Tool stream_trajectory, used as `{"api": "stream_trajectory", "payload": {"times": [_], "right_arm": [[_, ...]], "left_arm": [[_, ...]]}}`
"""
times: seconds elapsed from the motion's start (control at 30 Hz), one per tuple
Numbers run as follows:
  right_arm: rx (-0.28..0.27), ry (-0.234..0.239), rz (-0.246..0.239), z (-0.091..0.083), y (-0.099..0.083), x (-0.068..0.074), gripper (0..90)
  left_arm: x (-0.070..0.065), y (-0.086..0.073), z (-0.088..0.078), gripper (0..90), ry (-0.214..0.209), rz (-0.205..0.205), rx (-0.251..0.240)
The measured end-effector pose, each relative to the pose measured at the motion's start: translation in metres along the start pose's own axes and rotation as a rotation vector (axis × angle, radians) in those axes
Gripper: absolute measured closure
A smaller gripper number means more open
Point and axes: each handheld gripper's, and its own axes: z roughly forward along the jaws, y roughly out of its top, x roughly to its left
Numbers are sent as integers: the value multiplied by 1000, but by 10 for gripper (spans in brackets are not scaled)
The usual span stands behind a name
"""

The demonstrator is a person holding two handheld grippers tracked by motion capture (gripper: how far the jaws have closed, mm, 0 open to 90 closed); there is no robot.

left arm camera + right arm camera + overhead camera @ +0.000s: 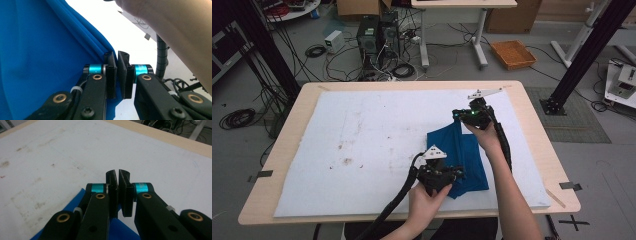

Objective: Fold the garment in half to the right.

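A folded blue cloth [462,150] lies on the right half of the white mat [362,135]. My left gripper [459,174] is at the cloth's near edge. In the left gripper view its jaws [117,56] are pressed together on a folded edge of the blue cloth [45,55]. My right gripper [455,114] is at the cloth's far corner. In the right gripper view its jaws [118,173] are closed, with the blue cloth [76,203] running in between them from below. The right forearm [180,32] crosses above the cloth.
The mat carries brown stains [346,161] left of centre and covers most of the wooden table [532,115]. On the floor behind the table are computer towers [374,35], loose cables and an orange basket [513,53]. Black frame posts [592,50] stand at both sides.
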Motion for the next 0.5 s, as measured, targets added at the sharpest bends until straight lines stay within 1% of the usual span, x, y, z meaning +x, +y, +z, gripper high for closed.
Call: {"api": "stream_trajectory", "payload": {"times": [0.07, 0.13, 0.2, 0.3, 0.4, 0.5], "right_arm": [[21, -20, -9, -2, -4, -4, 869], [35, -34, -20, -3, -9, -9, 869], [42, -45, -18, -4, -13, -13, 869], [56, -66, -18, -6, -20, -19, 869], [66, -88, -17, -6, -25, -24, 869], [92, -109, -33, -5, -28, -28, 869]], "left_arm": [[-2, 0, 8, 852, -5, -7, 4], [-5, 0, 16, 851, -8, -1, 11], [-7, 0, 24, 851, -9, 2, 18], [-10, 0, 33, 851, -1, 19, 21], [-10, 1, 42, 851, 6, 16, 35], [-10, 1, 49, 851, 14, 16, 43]]}}
